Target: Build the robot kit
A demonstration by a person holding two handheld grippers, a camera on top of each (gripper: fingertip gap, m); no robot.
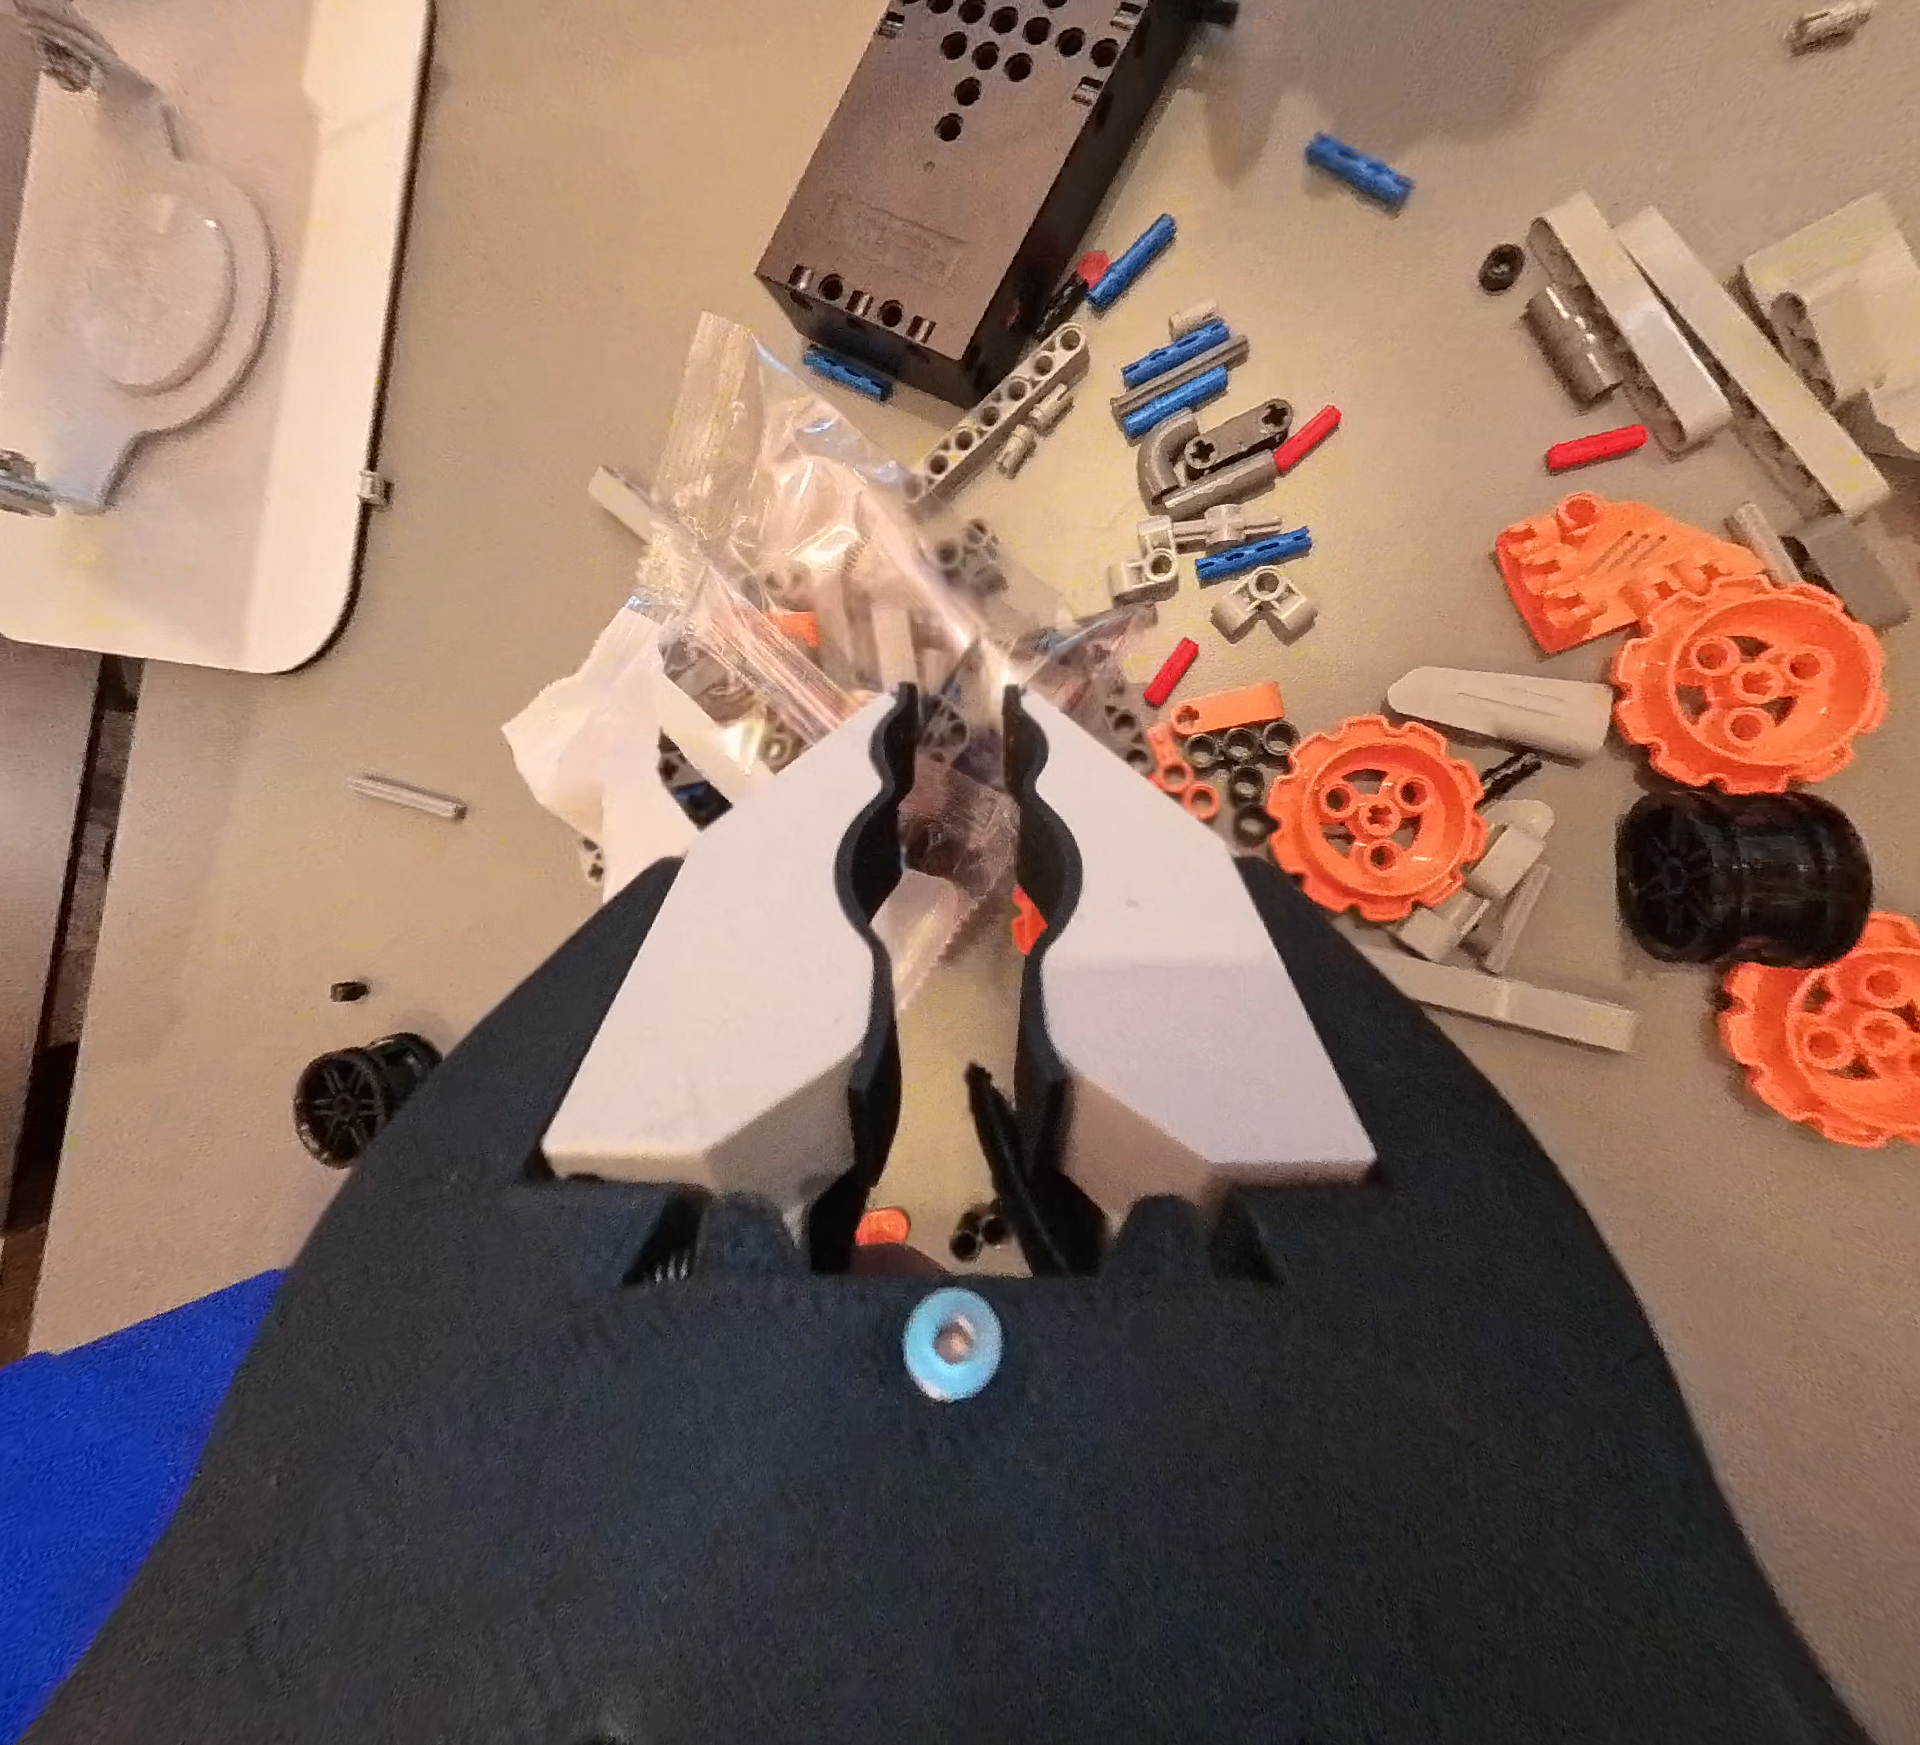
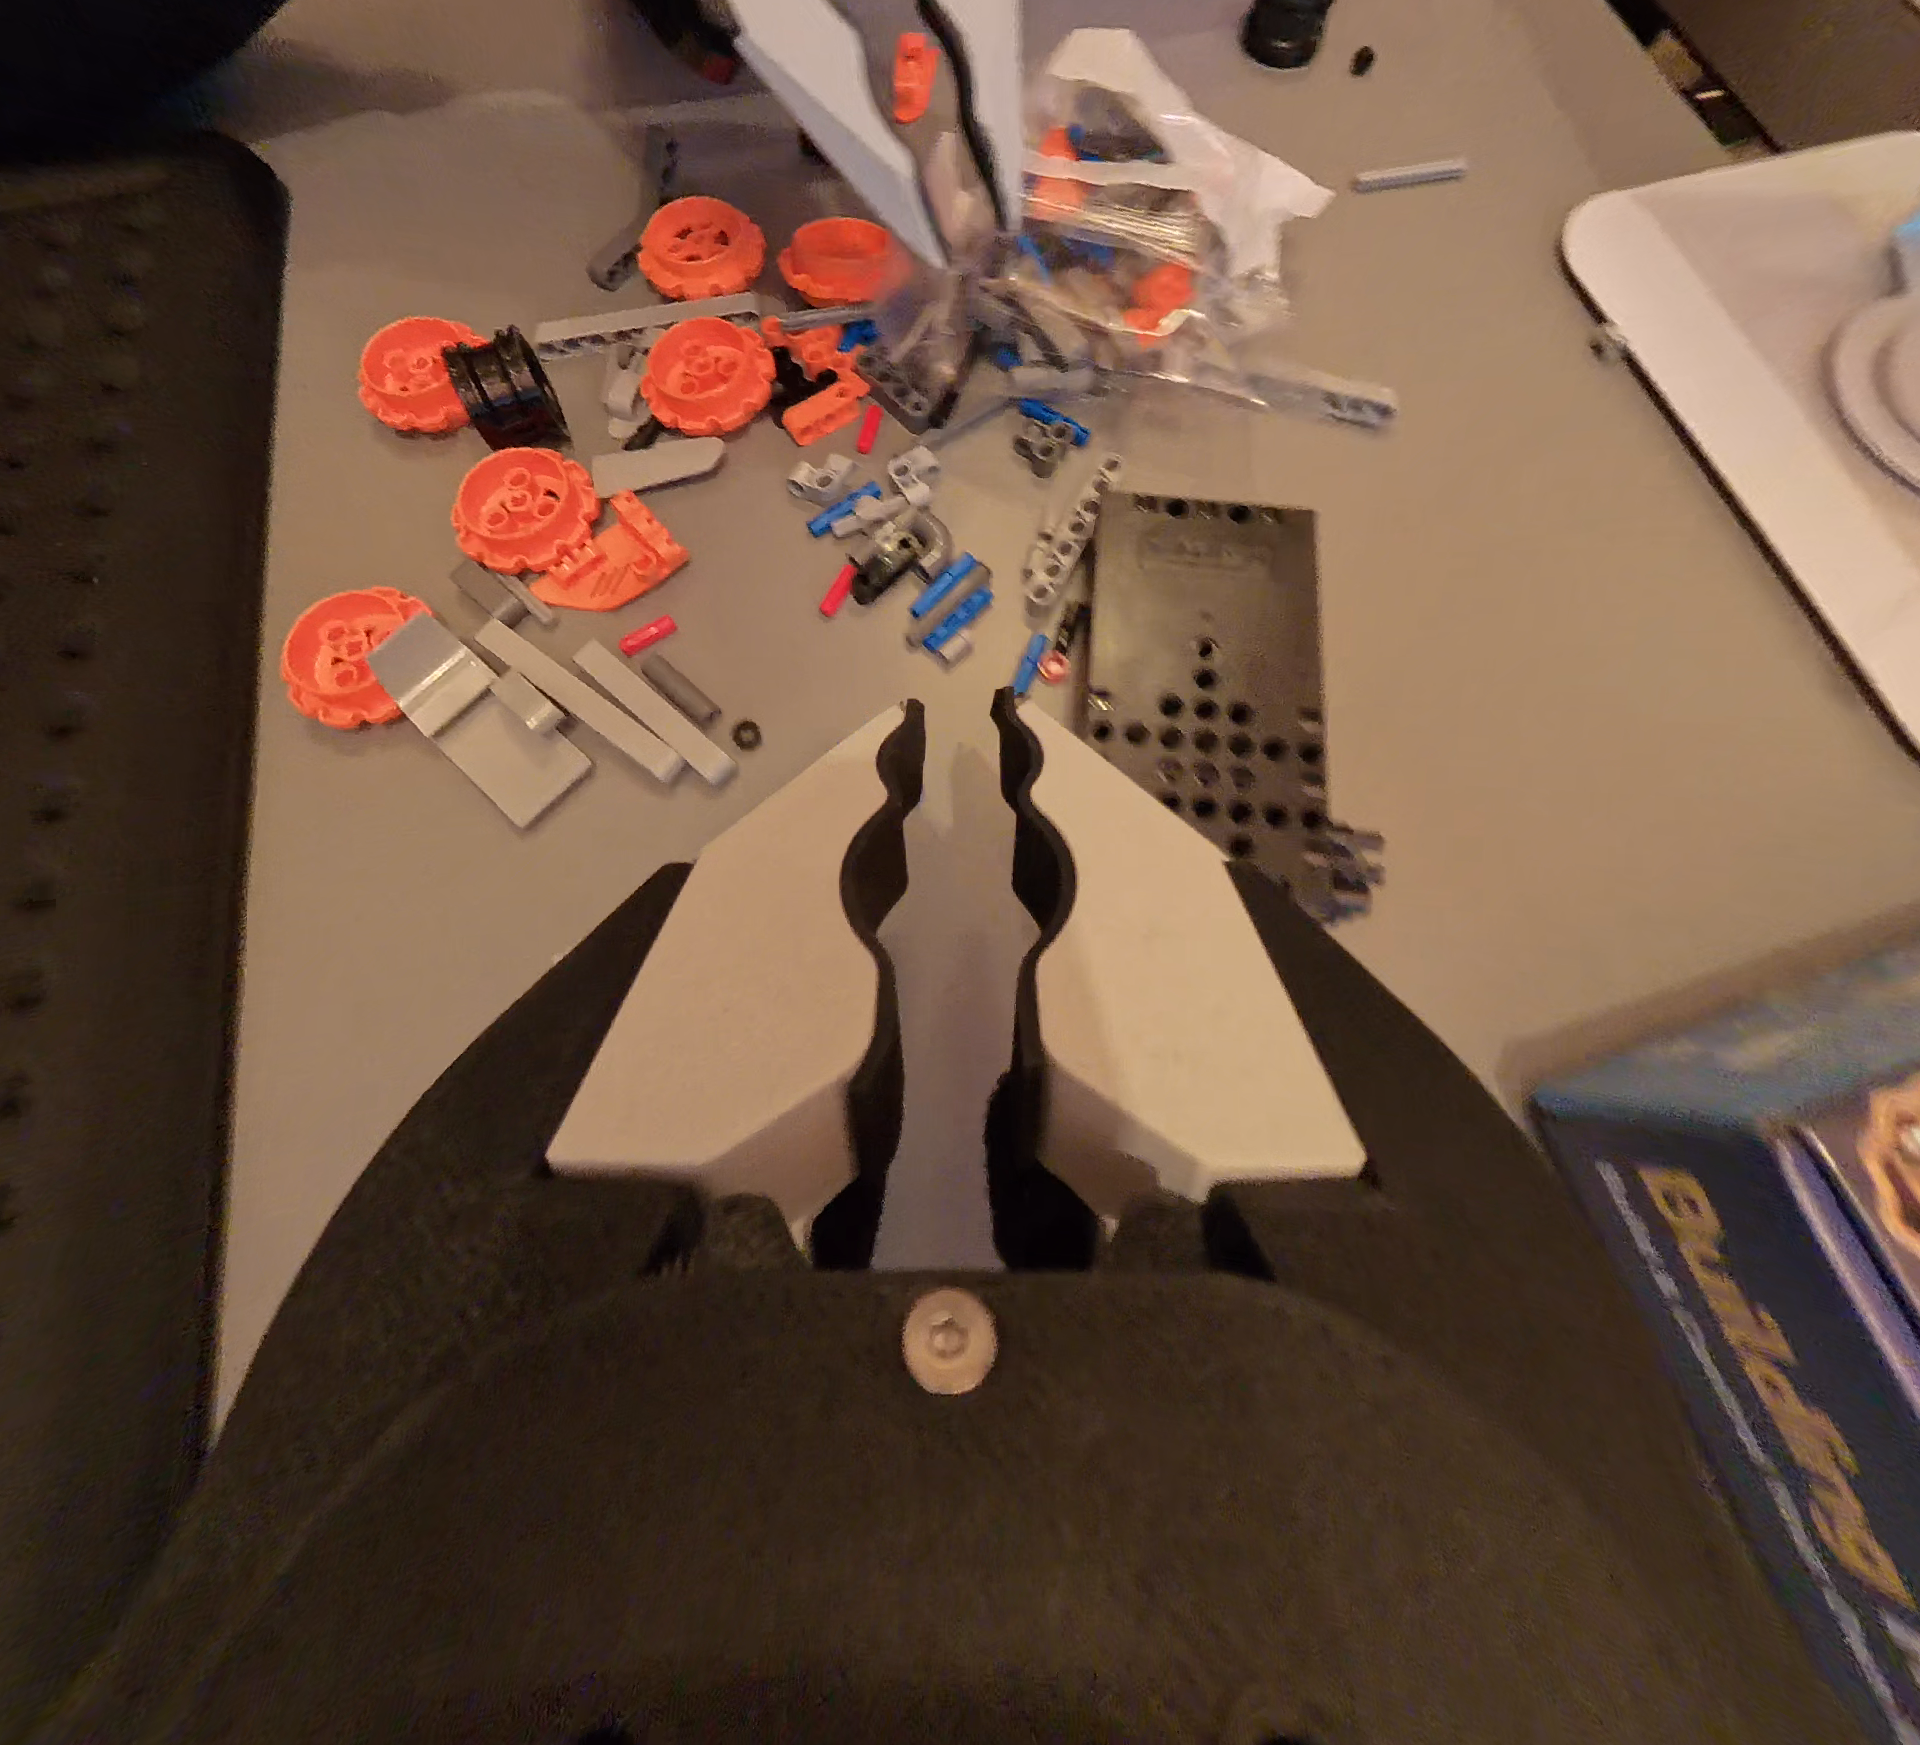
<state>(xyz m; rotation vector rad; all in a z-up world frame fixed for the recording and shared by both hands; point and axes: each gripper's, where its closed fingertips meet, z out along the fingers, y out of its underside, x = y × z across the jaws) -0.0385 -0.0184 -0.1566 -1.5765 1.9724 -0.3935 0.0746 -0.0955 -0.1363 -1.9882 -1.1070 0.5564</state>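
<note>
My left gripper (image 1: 958, 703) is shut on a clear plastic bag (image 1: 790, 552) of small grey, blue and orange building parts; the plastic runs up between its grey fingers. The right wrist view shows the left gripper (image 2: 968, 239) coming in from the top and pinching the bag (image 2: 1143, 261) at one end. My right gripper (image 2: 954, 708) is empty, its jaws a narrow gap apart. It hovers above the grey table beside a black perforated block (image 2: 1205, 656), which lies beyond the bag in the left wrist view (image 1: 997, 85).
Orange toothed wheels (image 1: 1361, 812) (image 2: 707, 376), a black hub (image 1: 1745, 874), grey beams (image 1: 1683, 345) and blue and red pins lie loose on the table. A white tray (image 1: 395, 241) (image 2: 1662, 324) holds a grey piece. A blue box (image 2: 1766, 1280) stands near right. My hands' fingertips stand some 15 cm from each other. The black perforated block (image 2: 1205, 656) lies around 7 cm away from my right fingertips. It is also in sight in the left wrist view (image 1: 959, 114).
</note>
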